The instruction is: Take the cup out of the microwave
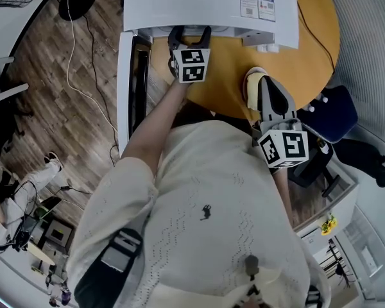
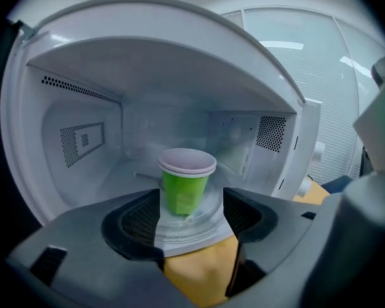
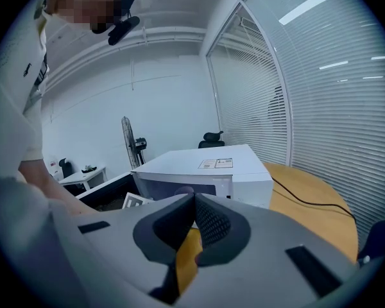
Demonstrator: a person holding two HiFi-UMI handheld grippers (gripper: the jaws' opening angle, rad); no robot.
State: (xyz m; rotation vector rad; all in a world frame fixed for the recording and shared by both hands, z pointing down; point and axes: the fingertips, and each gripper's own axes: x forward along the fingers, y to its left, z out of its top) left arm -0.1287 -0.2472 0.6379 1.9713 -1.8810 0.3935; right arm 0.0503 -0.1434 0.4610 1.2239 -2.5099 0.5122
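Observation:
A green cup [image 2: 185, 188] with a pale rim stands upright on the glass turntable [image 2: 202, 228] inside the white microwave [image 1: 199, 2]. The microwave door [image 1: 125, 88] hangs open to the left. My left gripper [image 2: 189, 218] is open at the mouth of the cavity, and the cup stands just beyond its pads, in line with the gap and untouched. From the head view, the left gripper [image 1: 190, 36] reaches under the microwave's front edge and the cup is hidden. My right gripper [image 1: 260, 82] hovers over the wooden table [image 1: 308, 37], shut with nothing in it.
The microwave [image 3: 205, 169] sits on a round wooden table [image 3: 308, 191], with a black cable trailing across it. An office chair [image 1: 337, 114] stands at the right of the table. A fan [image 3: 129, 140] stands beyond the microwave, and window blinds line the right wall.

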